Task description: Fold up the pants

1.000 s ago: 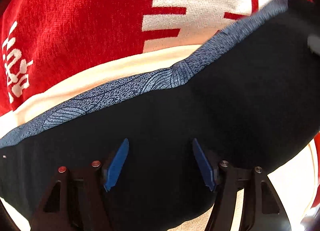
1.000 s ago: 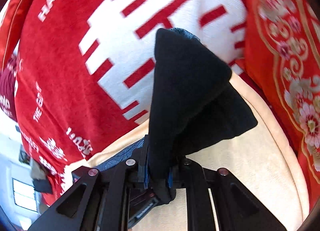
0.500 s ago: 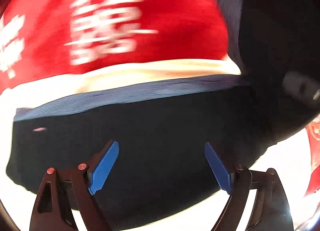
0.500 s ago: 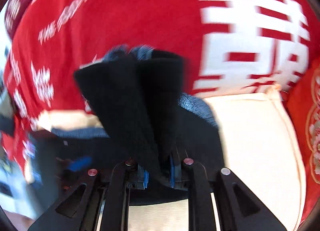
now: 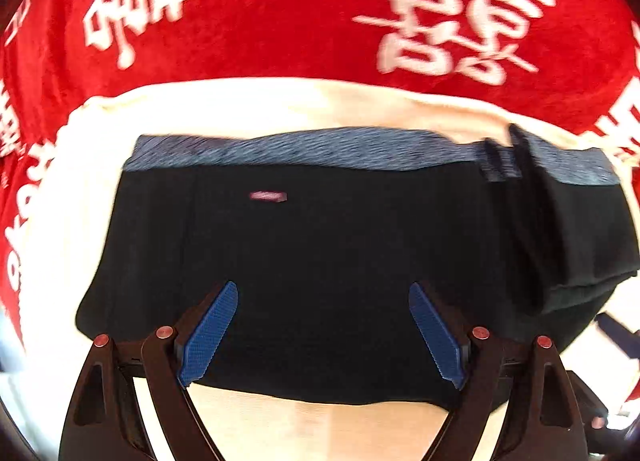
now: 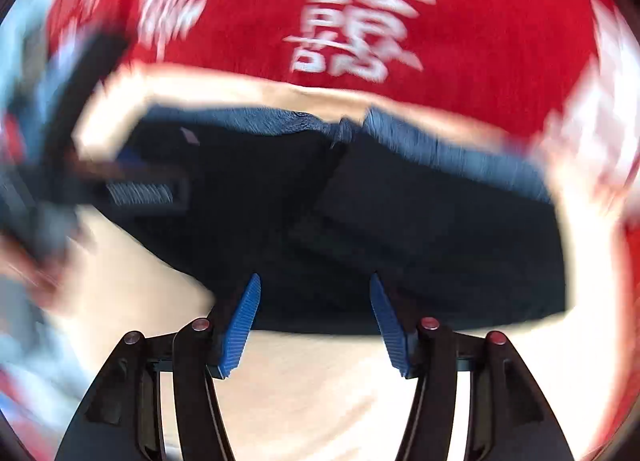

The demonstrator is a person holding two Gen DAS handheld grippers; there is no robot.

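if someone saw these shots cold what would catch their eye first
The red blanket with big white characters fills the top of both views. Below it, the black pants with a blue-grey waistband lie folded on a cream surface. The open left gripper and open right gripper frame the near edge.

Bg: red plush blanket (image 5: 280, 21) w/ white characters, cream panel (image 5: 256, 105) set in its middle. Bright, even light. Right wrist view's left edge too blurred, maybe room beyond.
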